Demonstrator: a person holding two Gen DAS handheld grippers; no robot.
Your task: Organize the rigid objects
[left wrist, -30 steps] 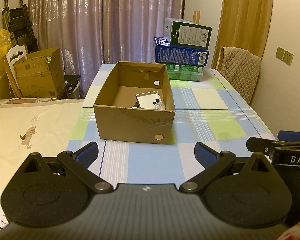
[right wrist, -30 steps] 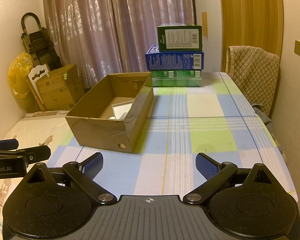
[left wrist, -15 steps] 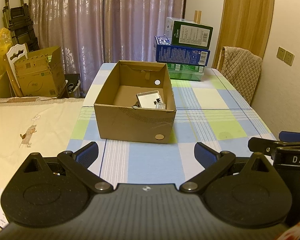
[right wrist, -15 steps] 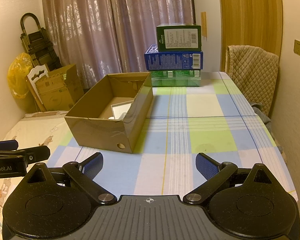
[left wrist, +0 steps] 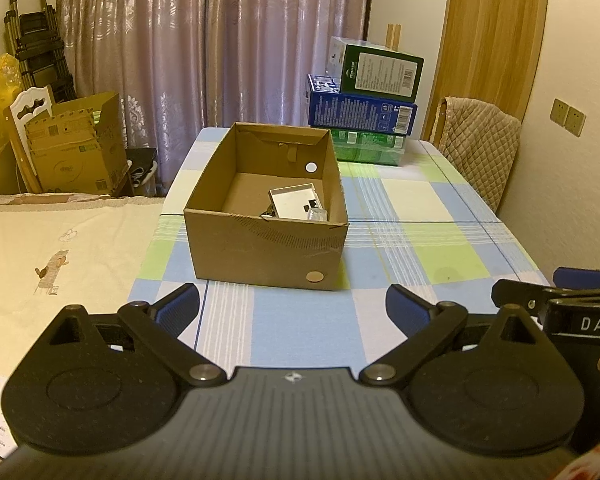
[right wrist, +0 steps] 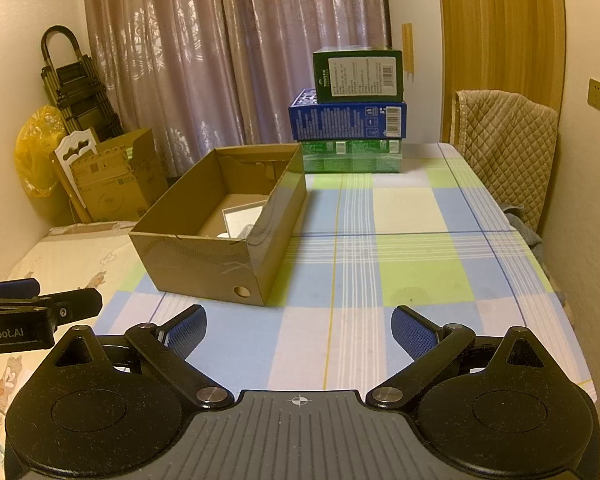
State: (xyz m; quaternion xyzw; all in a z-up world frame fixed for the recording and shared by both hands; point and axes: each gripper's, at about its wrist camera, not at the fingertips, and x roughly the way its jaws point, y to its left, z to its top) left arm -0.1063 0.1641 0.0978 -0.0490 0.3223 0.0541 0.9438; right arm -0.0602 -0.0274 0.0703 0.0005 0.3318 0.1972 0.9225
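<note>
An open cardboard box (left wrist: 260,252) stands on the checked tablecloth (left wrist: 412,200); it also shows in the right wrist view (right wrist: 204,264). Inside lie a shallow white tray (left wrist: 296,202) and a few small items, partly hidden by the box wall. My left gripper (left wrist: 292,308) is open and empty, held above the table's near edge in front of the box. My right gripper (right wrist: 298,330) is open and empty, to the right of the box. Each gripper shows at the edge of the other's view.
Three stacked cartons, green (right wrist: 358,74), blue (right wrist: 348,118) and green (right wrist: 352,156), stand at the table's far end. A padded chair (right wrist: 508,144) is at the right. A bed (left wrist: 60,248) lies left of the table, with cardboard boxes (left wrist: 76,152) behind.
The left wrist view has risen slightly, so the box appears a little lower and more of its inside shows. The right gripper has barely moved. Both stay open.
</note>
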